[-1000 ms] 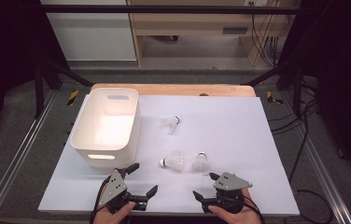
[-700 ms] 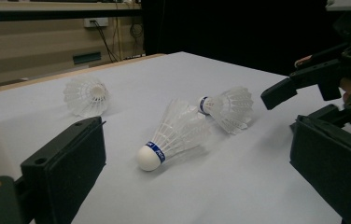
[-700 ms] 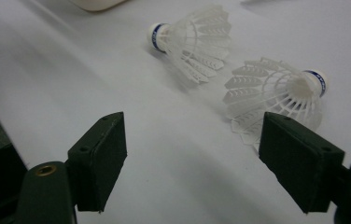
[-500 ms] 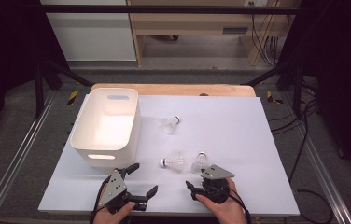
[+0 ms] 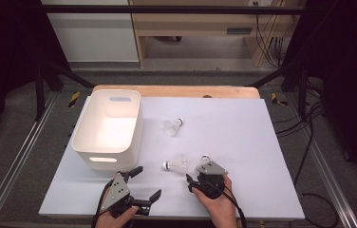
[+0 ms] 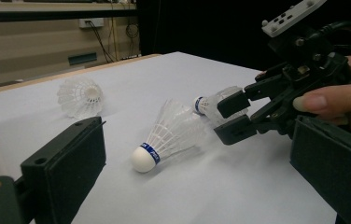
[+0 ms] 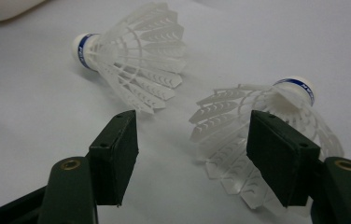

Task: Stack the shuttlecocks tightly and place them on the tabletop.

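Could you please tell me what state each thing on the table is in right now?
Bin: upright, looks empty.
Far shuttlecock: on its side, untouched.
Middle shuttlecock: on its side, untouched.
Near shuttlecock: on its side, between the right tool's jaws.
Right tool: open, jaws just closing.
Left tool: open, holding nothing.

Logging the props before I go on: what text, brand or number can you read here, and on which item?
Blue band of the nearest shuttlecock: white lettering, too small and blurred to read.
Blue band of the shuttlecock at the right gripper: white lettering, also unreadable.
White bin: no text visible.
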The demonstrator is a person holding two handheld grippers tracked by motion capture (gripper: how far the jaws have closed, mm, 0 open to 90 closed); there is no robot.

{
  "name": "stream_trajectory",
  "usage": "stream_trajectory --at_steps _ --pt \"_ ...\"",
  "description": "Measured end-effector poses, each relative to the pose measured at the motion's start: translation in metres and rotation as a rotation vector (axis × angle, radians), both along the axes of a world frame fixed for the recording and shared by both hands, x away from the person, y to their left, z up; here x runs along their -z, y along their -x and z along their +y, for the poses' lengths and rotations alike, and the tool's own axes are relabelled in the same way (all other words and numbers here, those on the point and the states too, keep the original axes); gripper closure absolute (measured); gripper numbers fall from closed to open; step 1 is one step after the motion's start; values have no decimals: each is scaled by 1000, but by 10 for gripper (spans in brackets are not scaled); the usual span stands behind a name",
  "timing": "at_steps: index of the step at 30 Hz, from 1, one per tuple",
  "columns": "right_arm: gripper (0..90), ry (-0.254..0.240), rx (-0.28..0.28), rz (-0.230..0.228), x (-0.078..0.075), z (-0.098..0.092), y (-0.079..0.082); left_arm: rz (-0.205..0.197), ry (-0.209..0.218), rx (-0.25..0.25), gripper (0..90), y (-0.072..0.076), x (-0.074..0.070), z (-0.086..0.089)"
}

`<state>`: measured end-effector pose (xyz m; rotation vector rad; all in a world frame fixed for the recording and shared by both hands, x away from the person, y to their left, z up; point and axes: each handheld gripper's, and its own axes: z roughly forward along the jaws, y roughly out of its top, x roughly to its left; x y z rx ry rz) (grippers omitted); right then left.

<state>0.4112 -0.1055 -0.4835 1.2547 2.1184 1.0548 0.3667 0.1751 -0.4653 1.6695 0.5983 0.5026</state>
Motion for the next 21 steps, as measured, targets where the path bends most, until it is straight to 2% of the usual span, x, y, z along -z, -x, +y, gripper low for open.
stream_trajectory --at_steps 8,11,16,21 --pt "376 31 69 -15 4 3 -6 -2 -4 6 31 0 0 0" --pt "447 46 81 -21 4 3 -6 -3 -3 6 31 1 0 -1" --pt "631 39 96 -33 1 -4 -4 -1 -2 7 31 1 0 -1" --pt "791 39 80 -31 -1 -12 -2 -1 -4 10 31 1 0 -2"
